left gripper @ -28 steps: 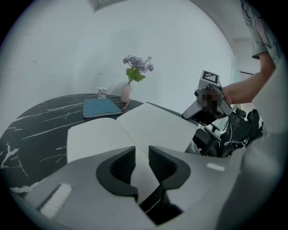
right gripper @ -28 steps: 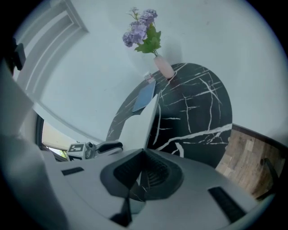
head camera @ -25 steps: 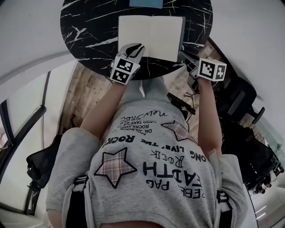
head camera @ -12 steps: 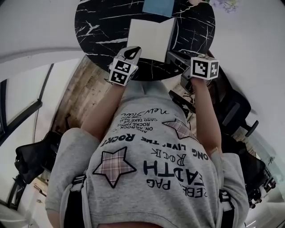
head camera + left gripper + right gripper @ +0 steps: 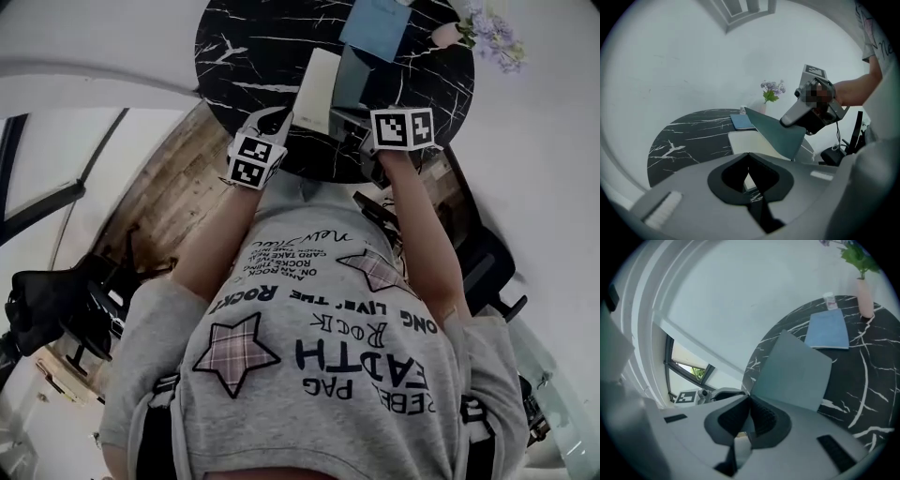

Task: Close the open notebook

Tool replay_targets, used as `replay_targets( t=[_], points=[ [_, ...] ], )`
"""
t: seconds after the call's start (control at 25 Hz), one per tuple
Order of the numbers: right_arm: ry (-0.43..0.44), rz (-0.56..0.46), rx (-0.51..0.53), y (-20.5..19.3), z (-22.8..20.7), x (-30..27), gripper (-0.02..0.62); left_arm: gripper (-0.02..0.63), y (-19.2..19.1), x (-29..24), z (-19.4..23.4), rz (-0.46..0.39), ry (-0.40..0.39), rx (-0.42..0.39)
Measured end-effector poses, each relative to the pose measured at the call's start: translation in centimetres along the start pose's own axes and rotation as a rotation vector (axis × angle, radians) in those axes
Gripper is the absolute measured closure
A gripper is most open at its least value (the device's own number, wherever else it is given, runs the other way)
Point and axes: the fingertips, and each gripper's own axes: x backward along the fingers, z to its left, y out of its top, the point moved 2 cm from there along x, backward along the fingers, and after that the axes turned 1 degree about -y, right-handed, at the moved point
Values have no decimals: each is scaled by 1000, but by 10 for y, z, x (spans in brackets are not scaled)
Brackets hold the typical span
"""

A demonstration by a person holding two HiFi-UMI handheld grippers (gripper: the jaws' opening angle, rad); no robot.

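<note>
The notebook (image 5: 319,89) lies on the round black marble table (image 5: 253,47), its white left page flat. Its dark right cover (image 5: 352,80) stands lifted, with my right gripper (image 5: 354,120) shut on its near edge. In the right gripper view the grey-green cover (image 5: 792,371) rises straight out of the shut jaws (image 5: 749,398). The left gripper view shows that cover (image 5: 776,131) tilted over the white page (image 5: 750,140). My left gripper (image 5: 274,118) is shut over the page's near left corner (image 5: 749,180), and nothing shows between its jaws (image 5: 749,154).
A blue book (image 5: 375,28) lies behind the notebook. A vase of flowers (image 5: 487,33) and a small bottle (image 5: 829,300) stand at the table's far right. Wooden floor and a dark chair (image 5: 487,262) lie below the near table edge.
The notebook's right half has risen off the table and swung toward the left page, held by the right gripper. Both grippers have moved, the right one inward over the table.
</note>
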Motion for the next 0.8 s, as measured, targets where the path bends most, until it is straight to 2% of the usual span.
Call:
replay_targets(
  t=[0.16, 0.36, 0.56, 0.64, 0.8],
  points=[
    [16, 69, 22, 2, -1, -44, 577, 596, -10, 19, 17, -10, 58, 42],
    [33, 144, -13, -2, -13, -90, 560, 596, -22, 38, 29, -19, 110, 101],
    [27, 220, -14, -10, -22, -119, 522, 595, -30, 45, 33, -31, 130, 130],
    [32, 256, -8, -15, -22, -127, 471, 595, -32, 45, 32, -31, 130, 131],
    [49, 256, -31, -18, -23, -132, 459, 595, -31, 45, 33, -31, 126, 129]
  ],
)
